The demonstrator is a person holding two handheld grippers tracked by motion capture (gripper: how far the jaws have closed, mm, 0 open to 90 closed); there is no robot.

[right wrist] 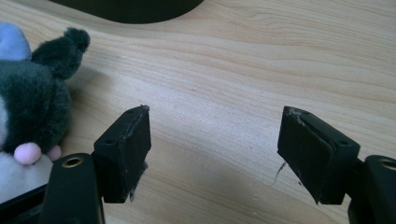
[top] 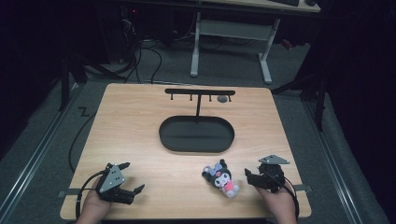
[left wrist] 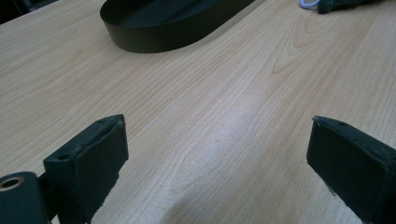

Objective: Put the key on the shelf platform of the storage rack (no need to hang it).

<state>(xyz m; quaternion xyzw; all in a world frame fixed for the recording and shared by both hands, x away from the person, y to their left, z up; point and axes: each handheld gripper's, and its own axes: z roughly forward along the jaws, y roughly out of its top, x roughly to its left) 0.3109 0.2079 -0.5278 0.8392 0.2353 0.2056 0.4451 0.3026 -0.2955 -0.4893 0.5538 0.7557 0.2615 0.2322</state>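
The plush toy [top: 221,178] lies on the tabletop [top: 140,126] just in front of the black oval tray [top: 196,134], close beside the right gripper [top: 254,176], whose jaws stand apart and empty, far from the open left gripper [top: 128,177].

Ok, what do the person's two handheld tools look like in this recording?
Both are black two-jaw tools. The left tool carries a grey three-cornered plate with small dark marks, and a black cable loops from it. The right tool bears a similar grey plate and trails a black cable. Up close, the pads are flat, black blocks, frayed at the edges. No sleeves are visible.
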